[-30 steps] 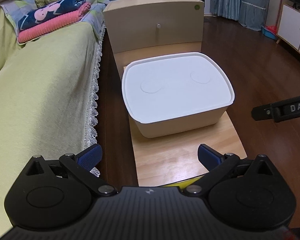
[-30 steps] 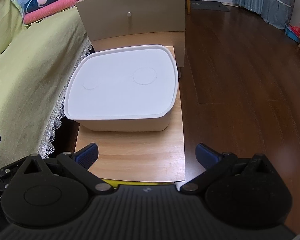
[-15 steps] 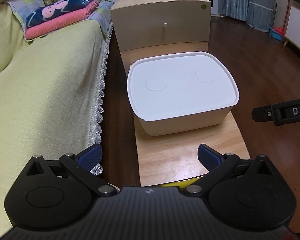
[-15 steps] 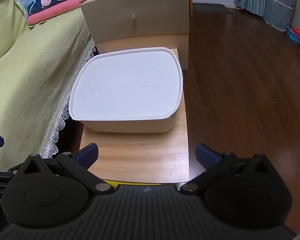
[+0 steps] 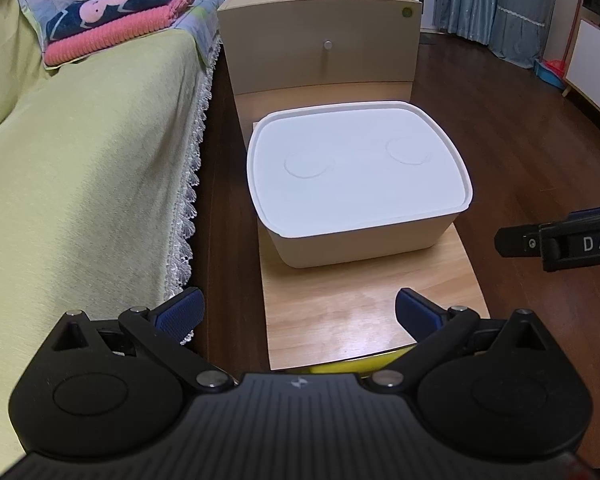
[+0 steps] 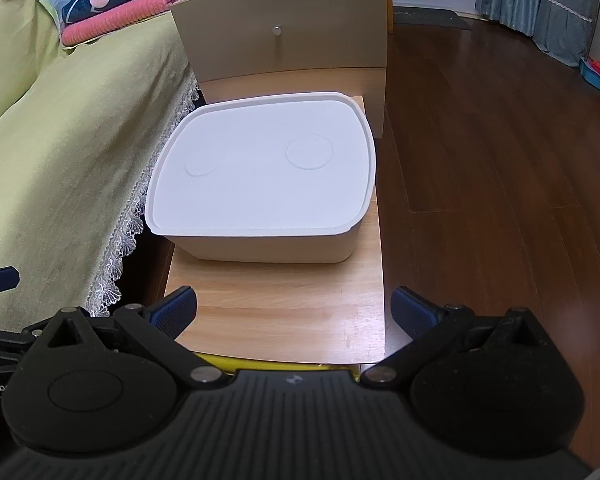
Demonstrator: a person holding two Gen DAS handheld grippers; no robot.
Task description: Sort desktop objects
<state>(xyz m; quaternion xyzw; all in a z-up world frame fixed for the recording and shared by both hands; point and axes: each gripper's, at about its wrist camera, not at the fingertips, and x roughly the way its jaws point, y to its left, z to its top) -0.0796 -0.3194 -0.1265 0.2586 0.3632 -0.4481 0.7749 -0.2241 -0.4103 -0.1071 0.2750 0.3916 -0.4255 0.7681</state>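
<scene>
A white storage box (image 5: 356, 184) (image 6: 264, 184) with its flat lid on sits on a low wooden table (image 5: 364, 316) (image 6: 284, 312). My left gripper (image 5: 298, 312) hovers open over the table's near end, nothing between its blue fingers. My right gripper (image 6: 292, 310) is likewise open and empty, a short way in front of the box. The right gripper's finger (image 5: 560, 240) shows at the right edge of the left wrist view. A yellow thing (image 5: 352, 366) (image 6: 276, 364) peeks out under the table's near edge, mostly hidden.
A sofa with a green cover and lace trim (image 5: 80, 184) (image 6: 60, 152) runs along the left, folded blankets (image 5: 116, 12) on it. A beige cabinet with a knob (image 5: 324, 36) (image 6: 280, 28) stands behind the box. Dark wood floor (image 6: 500, 160) lies to the right.
Both grippers have drifted slightly left and back, so the box and table sit further right in both views. Both stay open.
</scene>
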